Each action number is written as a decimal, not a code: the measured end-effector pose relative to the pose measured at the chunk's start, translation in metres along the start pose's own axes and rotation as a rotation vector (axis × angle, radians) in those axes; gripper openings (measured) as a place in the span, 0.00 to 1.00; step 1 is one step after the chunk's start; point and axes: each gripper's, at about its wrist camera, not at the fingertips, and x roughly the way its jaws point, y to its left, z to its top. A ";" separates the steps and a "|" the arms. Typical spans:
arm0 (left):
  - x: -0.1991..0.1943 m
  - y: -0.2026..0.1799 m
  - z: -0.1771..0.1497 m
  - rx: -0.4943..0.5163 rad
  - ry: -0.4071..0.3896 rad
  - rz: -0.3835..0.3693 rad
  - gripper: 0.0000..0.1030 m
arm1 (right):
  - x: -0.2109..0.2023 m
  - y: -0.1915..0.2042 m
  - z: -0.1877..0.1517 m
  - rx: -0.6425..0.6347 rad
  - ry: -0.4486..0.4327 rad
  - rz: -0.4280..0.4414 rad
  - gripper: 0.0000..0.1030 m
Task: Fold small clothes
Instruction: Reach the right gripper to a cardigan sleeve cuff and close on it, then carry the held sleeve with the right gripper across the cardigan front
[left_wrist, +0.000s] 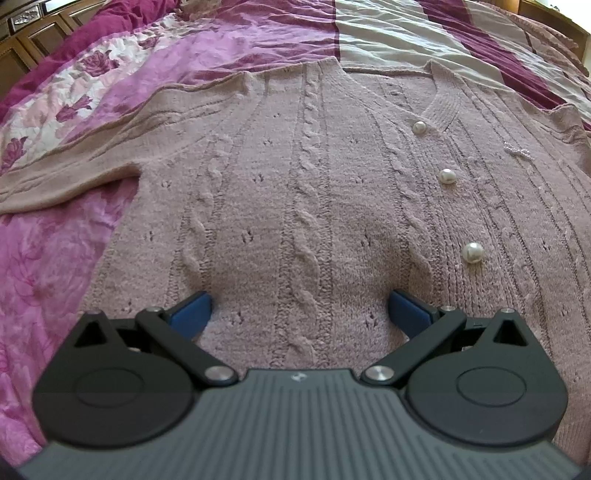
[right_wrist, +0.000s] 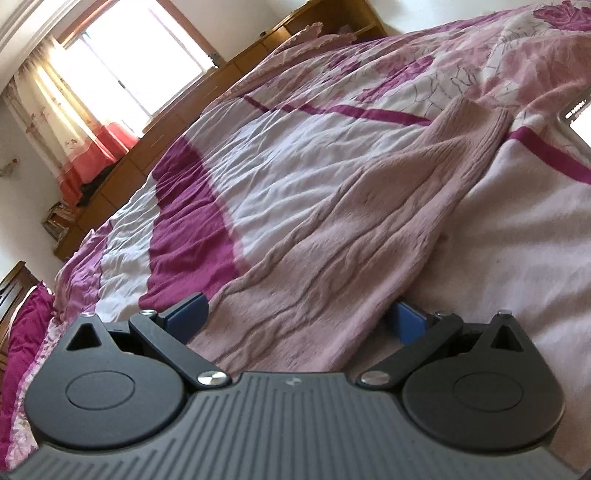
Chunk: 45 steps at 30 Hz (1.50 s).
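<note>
A dusty-pink cable-knit cardigan (left_wrist: 295, 177) with pearl buttons (left_wrist: 447, 176) lies flat, front up, on the bed. Its left sleeve (left_wrist: 74, 173) stretches out to the left. My left gripper (left_wrist: 299, 310) is open and presses down on the cardigan's lower body, its blue fingertips (left_wrist: 192, 310) sunk into the knit. In the right wrist view the other sleeve (right_wrist: 369, 206) runs away from me across the bedspread. My right gripper (right_wrist: 295, 317) is open, its blue fingers (right_wrist: 184, 314) either side of the sleeve's near end.
The bedspread (right_wrist: 277, 147) is wrinkled, with magenta, white and floral patches (left_wrist: 74, 92). Wooden cabinets (right_wrist: 122, 177) line the far side of the bed under a bright curtained window (right_wrist: 122, 62). Another pink knit piece (left_wrist: 546, 33) lies at the far right of the bed.
</note>
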 end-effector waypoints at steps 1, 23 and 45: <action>0.000 0.000 0.000 0.000 0.000 -0.001 1.00 | -0.001 -0.002 0.000 0.002 -0.008 0.001 1.00; 0.001 -0.001 0.000 0.005 -0.004 0.000 1.00 | -0.015 -0.004 0.017 -0.045 -0.185 -0.056 0.07; -0.013 0.009 0.005 0.004 -0.043 -0.026 1.00 | -0.116 0.108 -0.015 -0.167 -0.274 0.164 0.06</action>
